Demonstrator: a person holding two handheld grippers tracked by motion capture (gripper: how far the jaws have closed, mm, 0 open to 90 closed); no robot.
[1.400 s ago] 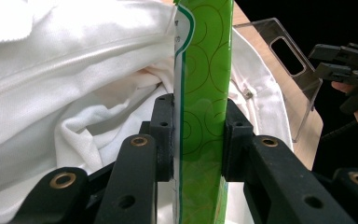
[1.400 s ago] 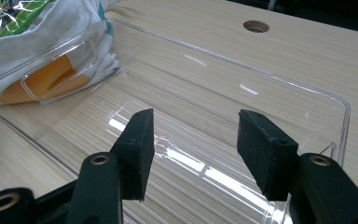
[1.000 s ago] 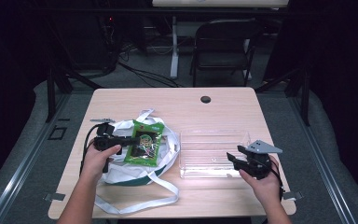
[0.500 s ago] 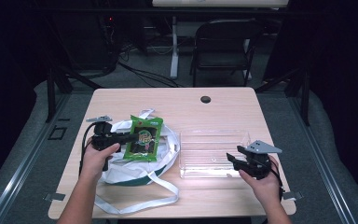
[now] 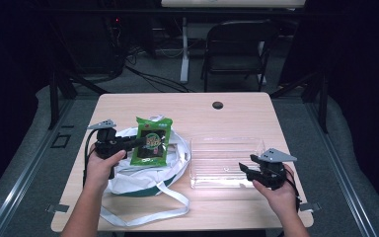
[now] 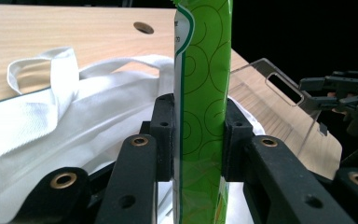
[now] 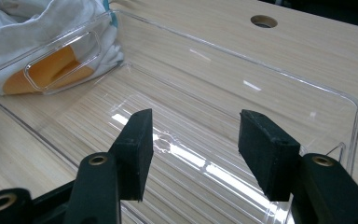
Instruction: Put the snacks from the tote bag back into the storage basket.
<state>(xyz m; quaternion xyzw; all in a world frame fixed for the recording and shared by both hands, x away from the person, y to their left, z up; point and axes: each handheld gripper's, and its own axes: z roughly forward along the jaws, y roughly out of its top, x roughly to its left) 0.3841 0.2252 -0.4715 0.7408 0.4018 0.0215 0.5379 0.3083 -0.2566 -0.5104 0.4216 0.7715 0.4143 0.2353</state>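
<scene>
- The flat green crinkly snack packet (image 5: 151,141) is hanging above the white cloth tote bag (image 5: 128,175) on the pale wooden counter (image 5: 237,111), lifted clear of the bag's mouth and held upright on its edge.
- The left gripper (image 5: 139,142) is pinching it: in the left gripper view the packet (image 6: 203,112) is standing between the two black fingers (image 6: 164,135), both pads pressing flat on its faces low down, most of the packet rising above them.
- To do this step well, the left hand should be keeping the squeeze steady, since the film looks slippery, and carrying the packet level across to the clear plastic tray (image 5: 225,162) just beside the bag, lowering it before letting go.
- The right gripper (image 5: 246,170) is resting at the tray's near right edge, its fingers (image 7: 136,151) spread apart over the tray floor (image 7: 223,121) with nothing between them, having just been widening a little; it seems to be steadying or waiting.
</scene>
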